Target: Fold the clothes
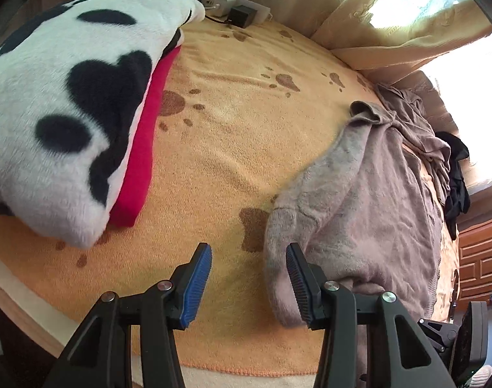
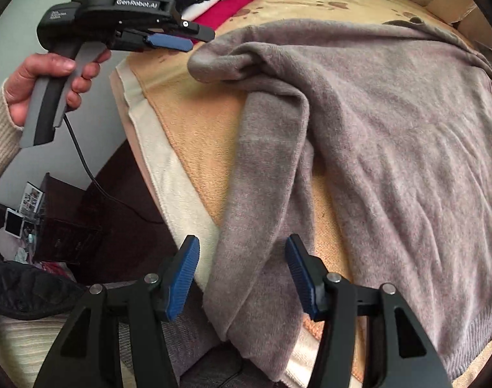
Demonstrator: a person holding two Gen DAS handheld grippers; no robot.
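A grey-brown sweater (image 2: 391, 148) lies spread on the orange blanket (image 2: 187, 123), one sleeve (image 2: 262, 194) running down over the bed's near edge. My right gripper (image 2: 242, 278) is open, its blue pads on either side of that sleeve's lower part without pinching it. In the left wrist view the same sweater (image 1: 375, 194) lies at the right, its sleeve end (image 1: 278, 258) beside the right finger. My left gripper (image 1: 249, 284) is open over the blanket (image 1: 213, 161) with nothing in it; the right wrist view shows the left gripper (image 2: 178, 40) held by a hand just left of the sleeve's cuff.
A folded black-and-white spotted fleece (image 1: 58, 103) rests on a red garment (image 1: 145, 148) at the left. A power strip with chargers (image 1: 229, 8) sits at the bed's far end. Black clothing (image 1: 457, 181) and a cardboard box (image 1: 391, 42) lie at the right. A dark cabinet (image 2: 84, 226) stands below the bed's edge.
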